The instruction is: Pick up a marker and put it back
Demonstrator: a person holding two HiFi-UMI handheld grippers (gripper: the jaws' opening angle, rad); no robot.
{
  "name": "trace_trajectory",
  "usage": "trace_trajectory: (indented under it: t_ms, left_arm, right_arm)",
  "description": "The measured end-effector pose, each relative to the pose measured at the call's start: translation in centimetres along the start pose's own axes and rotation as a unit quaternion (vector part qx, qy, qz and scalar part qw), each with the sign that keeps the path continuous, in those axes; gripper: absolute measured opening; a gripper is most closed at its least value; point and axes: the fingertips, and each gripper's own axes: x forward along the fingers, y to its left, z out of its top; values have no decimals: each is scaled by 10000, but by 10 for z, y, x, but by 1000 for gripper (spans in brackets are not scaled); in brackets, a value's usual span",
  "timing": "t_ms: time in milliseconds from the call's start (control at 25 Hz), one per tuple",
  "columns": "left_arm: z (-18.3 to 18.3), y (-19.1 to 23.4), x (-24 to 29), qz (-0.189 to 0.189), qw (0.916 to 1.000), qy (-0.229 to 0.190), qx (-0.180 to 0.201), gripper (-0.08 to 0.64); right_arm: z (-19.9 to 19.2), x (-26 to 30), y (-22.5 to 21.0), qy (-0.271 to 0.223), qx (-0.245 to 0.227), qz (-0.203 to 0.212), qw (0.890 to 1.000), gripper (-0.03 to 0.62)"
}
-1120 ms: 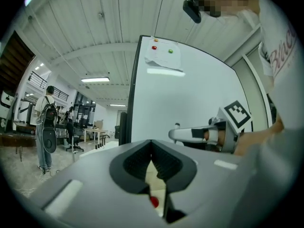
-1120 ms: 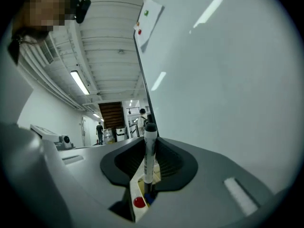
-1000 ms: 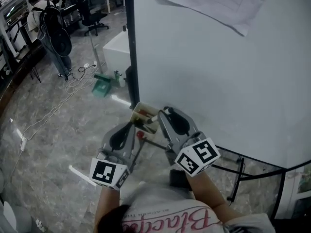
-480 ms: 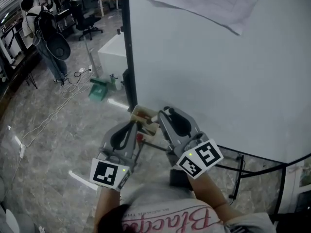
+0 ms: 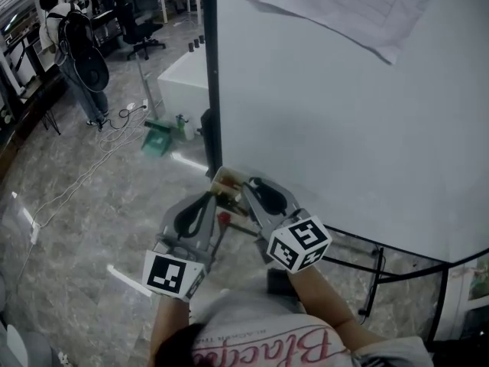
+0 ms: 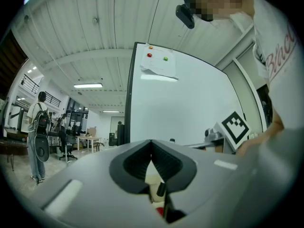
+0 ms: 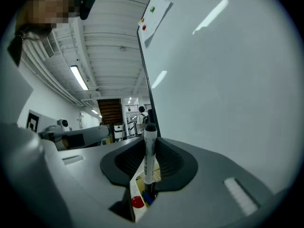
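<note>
Marker is clamped by its white barrel between the pads of the right gripper, just off the lower left corner of the whiteboard and over the holder fixed there, apparently so that it can be lowered in. The left gripper is held pinched together, empty, beside that corner. A paper sheet is pinned high on the whiteboard. Grey stone floor and a person with a backpack are seen to its left.
</note>
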Motion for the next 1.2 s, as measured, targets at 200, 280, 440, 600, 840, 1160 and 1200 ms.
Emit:
trace_trajectory:
  t_ms: [200,280,440,600,840,1160,1200]
  left_arm:
    - [-4,7,-4,33,10000,50,5,0]
    - [-6,5,-3,-31,9999,72,87,0]
    - [-3,-1,0,-91,9999,42,70,0]
    - [-10,0,2,-126,9998,101,90,0]
    - [-17,-2,5,-226,9996,180,50,0]
    - [-19,-8,7,-386,9991,137,-68,0]
    - [-19,-9,8,-402,9991,117,-89,0]
  right_arm:
    - [-40,18,-4,537,158,-46,9984,77]
    - [-53,22,-5,741,306,-10,9968,78]
    - [-63,20,-11,925,340,-112,9951,80]
    - [-67,15,-24,1138,-60,-491,9923,111]
    - [-74,7,-31,1353,-475,-781,9866,139]
    - [-67,-13,-40,1307,-546,-1073,9841,172]
    - [-61,-16,-41,1212,-532,-1099,9851,172]
